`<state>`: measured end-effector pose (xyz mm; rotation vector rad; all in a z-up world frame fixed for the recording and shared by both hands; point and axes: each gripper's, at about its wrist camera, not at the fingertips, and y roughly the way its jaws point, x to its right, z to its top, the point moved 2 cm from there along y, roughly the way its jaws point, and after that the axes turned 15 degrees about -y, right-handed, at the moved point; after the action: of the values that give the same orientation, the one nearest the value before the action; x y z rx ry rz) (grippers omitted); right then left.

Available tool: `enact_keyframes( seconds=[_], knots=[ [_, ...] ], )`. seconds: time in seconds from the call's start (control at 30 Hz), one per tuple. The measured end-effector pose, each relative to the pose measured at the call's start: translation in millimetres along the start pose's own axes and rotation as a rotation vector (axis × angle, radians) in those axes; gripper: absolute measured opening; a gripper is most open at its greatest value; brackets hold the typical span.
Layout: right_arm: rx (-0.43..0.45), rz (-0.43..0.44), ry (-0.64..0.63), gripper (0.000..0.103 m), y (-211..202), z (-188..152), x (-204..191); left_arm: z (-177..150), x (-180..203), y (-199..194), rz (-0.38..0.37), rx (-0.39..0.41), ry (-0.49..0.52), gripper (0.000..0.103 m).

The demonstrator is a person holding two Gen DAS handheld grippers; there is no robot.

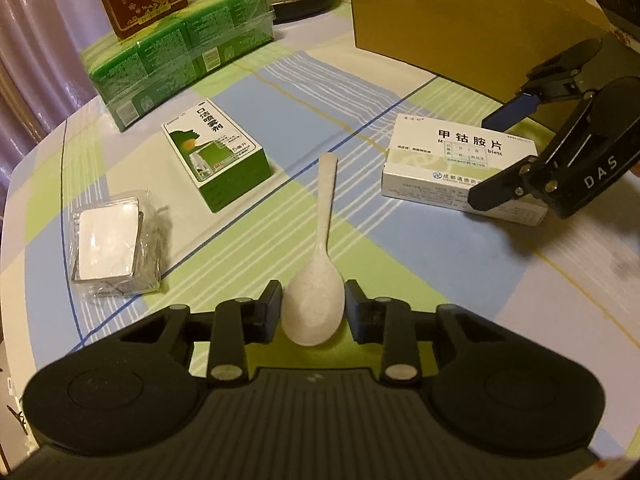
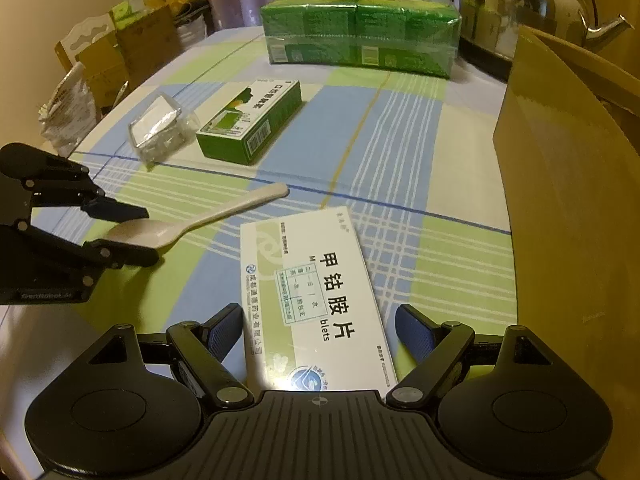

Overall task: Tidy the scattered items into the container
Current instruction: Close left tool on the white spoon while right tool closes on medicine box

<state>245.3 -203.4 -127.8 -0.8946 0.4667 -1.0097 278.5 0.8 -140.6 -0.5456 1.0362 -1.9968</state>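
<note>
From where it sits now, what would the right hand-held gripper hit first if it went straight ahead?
The white medicine box: it already lies between the open fingers of the right hand-held gripper. Beyond it is bare tablecloth, then probably the green pack.

white medicine box [image 1: 460,168] reads "甲钴胺片"; right hand-held gripper [image 1: 490,158] reads "das"; green box [image 1: 216,156] "口洁喷雾剂".

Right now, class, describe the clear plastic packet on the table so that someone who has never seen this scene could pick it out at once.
Start at the big shrink-wrapped green bundle at the back of the checked tablecloth. In front of it lies a green and white carton, and the clear plastic packet sits just beside that, toward the table edge. It alone is see-through and crinkled, with a shiny white top.
</note>
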Motion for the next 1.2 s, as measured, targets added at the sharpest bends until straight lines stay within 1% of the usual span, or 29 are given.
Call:
enact_keyframes(
  seconds=[0.07,0.23,0.43,0.47,0.5,0.77,0.93,1.1,1.2],
  knots=[
    [0.004,0.001,0.0,0.081,0.7,0.8,-0.1,-2.1,0.8,-2.6,-0.007,-0.006,-0.022,0.028],
    [-0.007,-0.004,-0.026,0.081,4.6,1.6,-3.6,-9.2,1.4,-10.2,-0.027,-0.008,-0.123,0.028],
    [-0.021,-0.02,-0.08,0.08,10.7,0.7,-10.7,-12.4,1.3,-13.2,-0.023,-0.004,-0.215,0.028],
    [-0.02,-0.024,-0.076,0.07,10.9,0.6,-10.4,-12.4,1.2,-13.9,-0.023,-0.003,-0.226,0.028],
    [-0.017,-0.028,-0.07,0.07,10.5,0.9,-10.2,-12.4,1.5,-14.5,-0.019,-0.003,-0.234,0.028],
    [0.045,-0.033,-0.011,0.069,-15.5,-0.3,-8.6,-11.6,4.8,-25.8,-0.002,0.013,-0.271,0.028],
    [0.08,-0.034,0.034,0.069,-35.9,-5.1,-8.7,-10.1,14.6,-42.5,0.009,0.027,-0.268,0.028],
    [0.086,-0.024,0.054,0.069,-51.8,-16.5,-15.1,-11.4,25.8,-59.4,0.025,0.03,-0.256,0.028],
    [0.078,-0.012,0.063,0.069,-54.3,-24.4,-20.6,-18.1,33.2,-60.5,0.044,0.018,-0.236,0.028]
  ],
)
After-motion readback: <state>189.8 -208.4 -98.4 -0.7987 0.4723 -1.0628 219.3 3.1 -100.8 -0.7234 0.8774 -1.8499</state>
